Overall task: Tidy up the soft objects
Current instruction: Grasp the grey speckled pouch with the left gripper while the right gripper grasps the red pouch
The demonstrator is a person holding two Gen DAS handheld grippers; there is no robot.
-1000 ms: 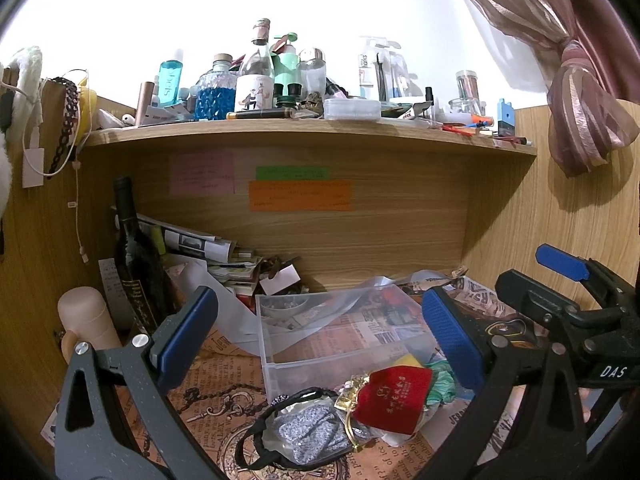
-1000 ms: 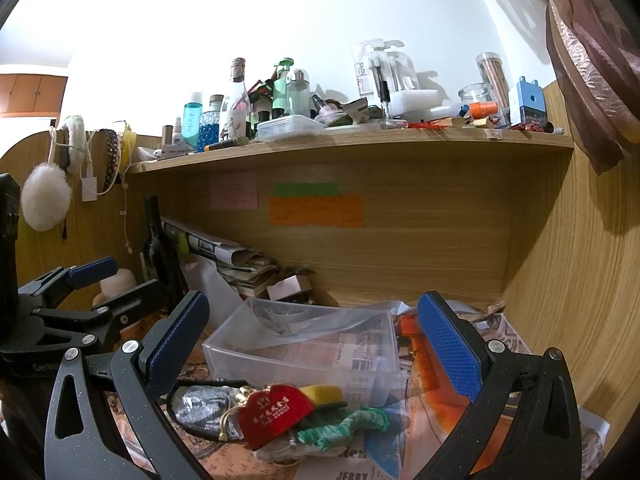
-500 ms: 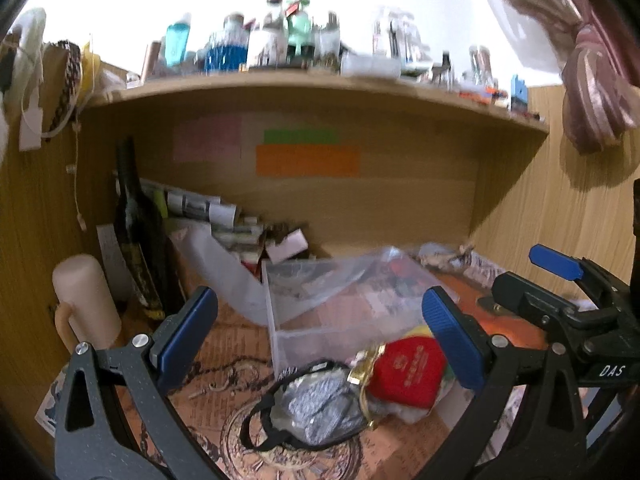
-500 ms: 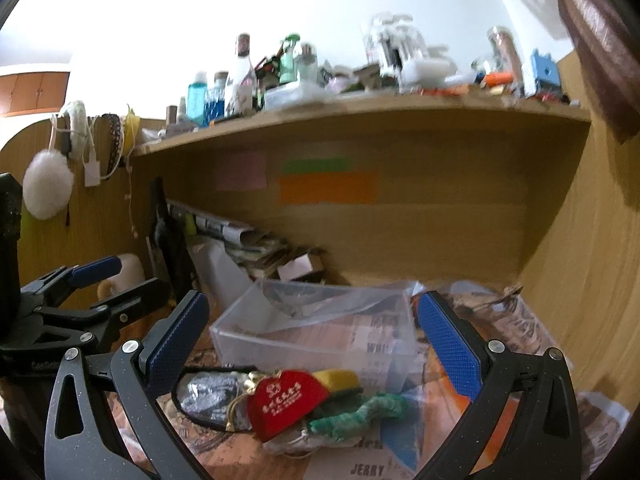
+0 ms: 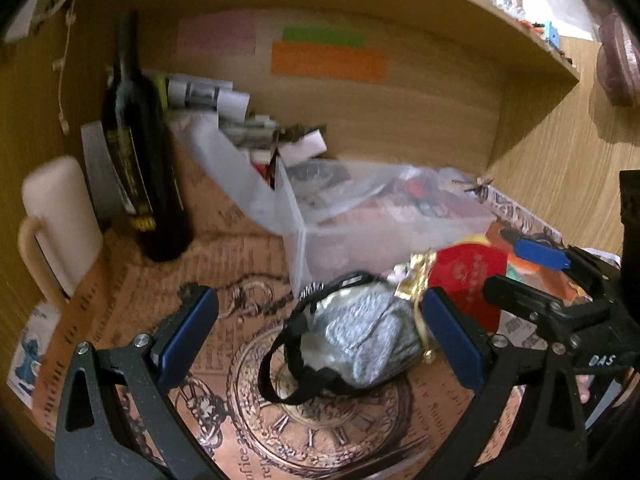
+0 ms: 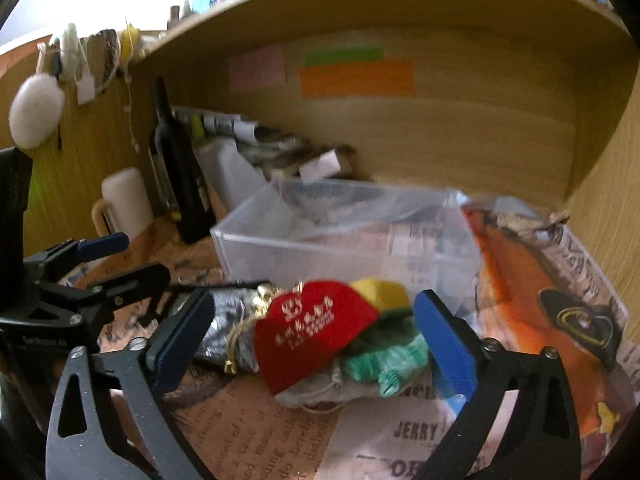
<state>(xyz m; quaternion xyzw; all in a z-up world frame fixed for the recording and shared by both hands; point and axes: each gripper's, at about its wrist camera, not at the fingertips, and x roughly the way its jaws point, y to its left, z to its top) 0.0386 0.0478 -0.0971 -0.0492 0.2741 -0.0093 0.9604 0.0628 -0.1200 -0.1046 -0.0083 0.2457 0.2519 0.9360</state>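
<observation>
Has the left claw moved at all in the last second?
Yes. The left claw has come forward and down toward the grey pouch; the orange note on the back wall now looms larger.

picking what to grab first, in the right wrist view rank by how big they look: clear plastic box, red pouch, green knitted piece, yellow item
1. clear plastic box, largest by far
2. red pouch
3. green knitted piece
4. yellow item, smallest, though the pouch partly hides it, so its true size is unsure
</observation>
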